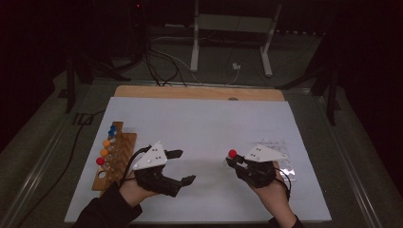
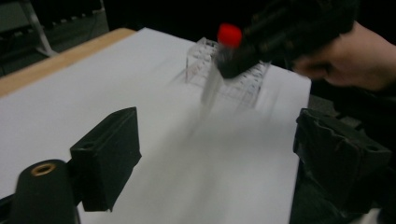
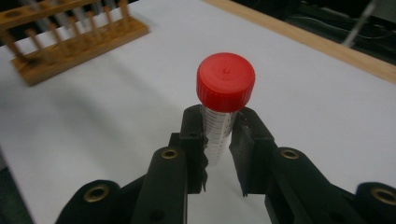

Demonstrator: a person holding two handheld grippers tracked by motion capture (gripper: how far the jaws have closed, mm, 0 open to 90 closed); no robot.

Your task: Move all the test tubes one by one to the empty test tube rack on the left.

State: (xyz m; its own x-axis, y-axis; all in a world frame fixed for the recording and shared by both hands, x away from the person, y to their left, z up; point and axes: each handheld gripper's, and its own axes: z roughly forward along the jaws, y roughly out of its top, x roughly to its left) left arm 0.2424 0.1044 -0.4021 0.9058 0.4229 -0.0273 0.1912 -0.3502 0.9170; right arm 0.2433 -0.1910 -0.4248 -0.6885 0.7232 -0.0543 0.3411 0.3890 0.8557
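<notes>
Black grippers (image 1: 180, 166), brass-ringed screw holes

Upright red-capped tube (image 3: 223, 100), seemingly clear

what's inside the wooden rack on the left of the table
The wooden rack holds a row of capped tubes: blue caps at the far end, orange caps, then a red one. The nearest hole looks empty. The tube bodies and contents are too small to tell.
</notes>
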